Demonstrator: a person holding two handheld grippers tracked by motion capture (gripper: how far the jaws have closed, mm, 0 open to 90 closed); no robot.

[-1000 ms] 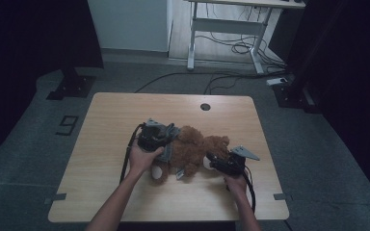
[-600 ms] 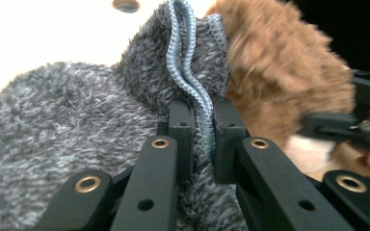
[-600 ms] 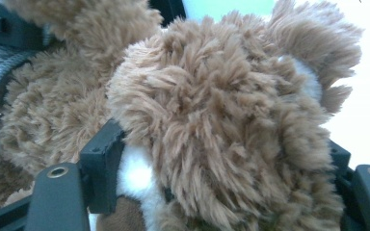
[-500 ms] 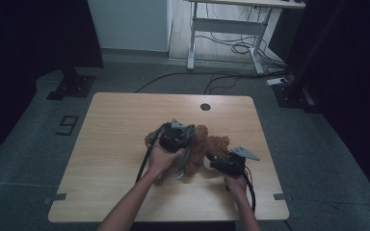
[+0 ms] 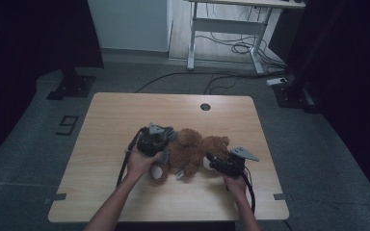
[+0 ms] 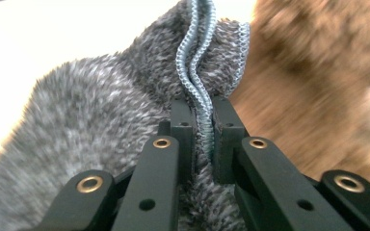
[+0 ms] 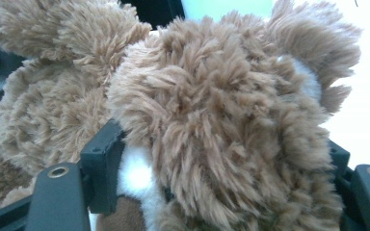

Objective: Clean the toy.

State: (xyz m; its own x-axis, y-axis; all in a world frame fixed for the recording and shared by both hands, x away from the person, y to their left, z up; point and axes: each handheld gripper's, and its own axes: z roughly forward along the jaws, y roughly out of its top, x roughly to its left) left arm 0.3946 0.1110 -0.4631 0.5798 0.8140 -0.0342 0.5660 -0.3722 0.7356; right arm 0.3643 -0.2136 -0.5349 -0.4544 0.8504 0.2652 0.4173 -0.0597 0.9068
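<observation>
1. Two forearms come in from the near edge of the table, each hand carrying a gripper toward a brown teddy bear that lies near the middle of the tabletop, a little toward the near side.
2. At the near right, the right gripper sits at the bear's right end; in the right gripper view its two black jaws stand on either side of the bear's fluffy head, pressed into the fur and clamped on it.
3. A patch of white fur shows just beside the left jaw in that view.
4. At the left, slightly farther off, the left gripper rests against the bear's left side, with the left hand wrapped round its body.
5. In the left gripper view its jaws are drawn together on the ribbed hem of a grey knitted garment, pinching the folded edge between them; brown fur lies blurred just behind it, so the garment is probably on the bear.
6. Farther back, a round cable hole marks the far part of the table.
7. Beyond the table stands a white desk frame with loose cables on the floor under it.
</observation>
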